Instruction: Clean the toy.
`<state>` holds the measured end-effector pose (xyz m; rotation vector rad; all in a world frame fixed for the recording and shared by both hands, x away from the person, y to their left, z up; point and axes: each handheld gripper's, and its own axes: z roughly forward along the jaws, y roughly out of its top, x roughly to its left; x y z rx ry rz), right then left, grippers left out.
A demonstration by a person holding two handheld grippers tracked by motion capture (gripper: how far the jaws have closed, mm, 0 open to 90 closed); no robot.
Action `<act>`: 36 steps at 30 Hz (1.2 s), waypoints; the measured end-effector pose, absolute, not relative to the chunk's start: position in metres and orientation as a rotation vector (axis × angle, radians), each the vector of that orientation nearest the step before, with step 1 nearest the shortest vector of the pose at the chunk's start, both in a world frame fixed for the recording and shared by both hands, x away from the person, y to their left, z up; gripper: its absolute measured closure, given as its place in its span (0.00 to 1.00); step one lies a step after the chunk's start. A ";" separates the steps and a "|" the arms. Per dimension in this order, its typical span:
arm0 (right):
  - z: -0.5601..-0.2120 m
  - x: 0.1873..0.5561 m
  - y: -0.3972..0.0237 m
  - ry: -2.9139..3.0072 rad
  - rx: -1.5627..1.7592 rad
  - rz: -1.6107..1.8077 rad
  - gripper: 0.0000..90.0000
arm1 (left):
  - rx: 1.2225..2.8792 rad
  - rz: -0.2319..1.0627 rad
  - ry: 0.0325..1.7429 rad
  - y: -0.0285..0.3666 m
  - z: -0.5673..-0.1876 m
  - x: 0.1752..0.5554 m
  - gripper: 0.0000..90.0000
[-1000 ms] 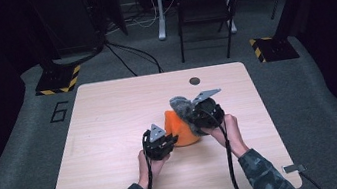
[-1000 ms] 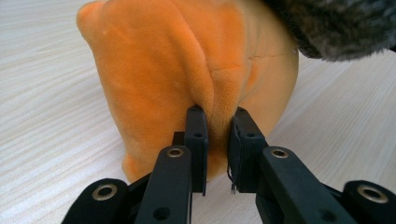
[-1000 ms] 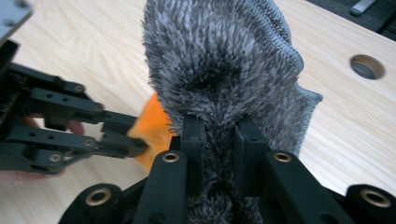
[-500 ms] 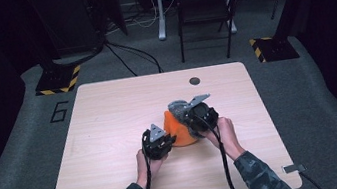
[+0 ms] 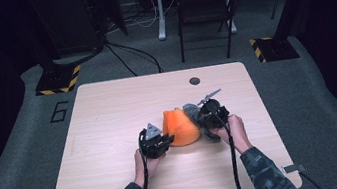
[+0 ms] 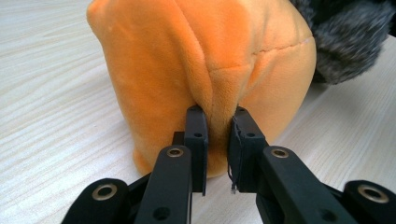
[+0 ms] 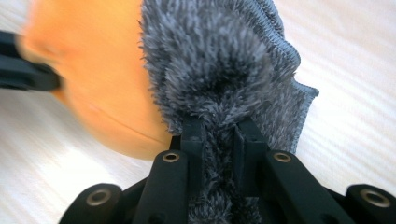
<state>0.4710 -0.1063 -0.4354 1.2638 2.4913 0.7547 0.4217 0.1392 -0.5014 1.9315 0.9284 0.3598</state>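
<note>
Two soft things sit together a little right of the middle of the pale wooden worktop [image 5: 111, 133]: an orange plush pouch [image 5: 180, 127] and, touching its right side, a fuzzy grey cloth [image 5: 192, 112]. Compared with a second ago, the right gripper [image 5: 210, 118] has come lower and nearer to the person with the grey cloth, so the cloth now lies down beside the orange pouch instead of standing above and behind it; the pouch and the left gripper [image 5: 159, 144] have hardly shifted. I judge that the person is drawing the grey cloth off or out of the orange one while the left hand anchors it, and that the two are not yet apart. The left gripper's fingers [image 6: 197, 135] are clenched on a fold of the orange plush low on its near side; the right gripper's fingers [image 7: 194, 140] are clenched on a thick tuft of the grey pile, whose stitched edge shows at the right. As for writing, a large figure 6 [image 5: 59, 111] is marked on the grey floor mat just off the worktop's far left corner; no brand or label can be read on either soft thing.
</note>
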 end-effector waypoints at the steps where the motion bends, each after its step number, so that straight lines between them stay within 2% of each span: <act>1: -0.441 0.473 -0.110 2.493 1.276 0.733 0.86 | 1.935 0.360 0.926 0.139 -0.501 0.422 0.88; 9: -0.473 0.486 -0.119 2.543 1.366 0.611 0.85 | 1.928 0.369 0.921 0.140 -0.503 0.421 0.88; 16: -0.431 0.476 -0.121 2.455 1.312 0.732 0.85 | 1.939 0.388 0.904 0.139 -0.503 0.419 0.87; 22: -0.396 0.450 -0.089 2.459 1.087 0.861 0.85 | 1.959 0.435 0.886 0.135 -0.502 0.416 0.87; 29: -0.398 0.434 -0.048 2.470 0.941 0.783 0.85 | 1.991 0.506 0.847 0.129 -0.501 0.410 0.87; 36: -0.409 0.438 -0.046 2.470 0.932 0.744 0.85 | 2.003 0.531 0.830 0.126 -0.501 0.409 0.87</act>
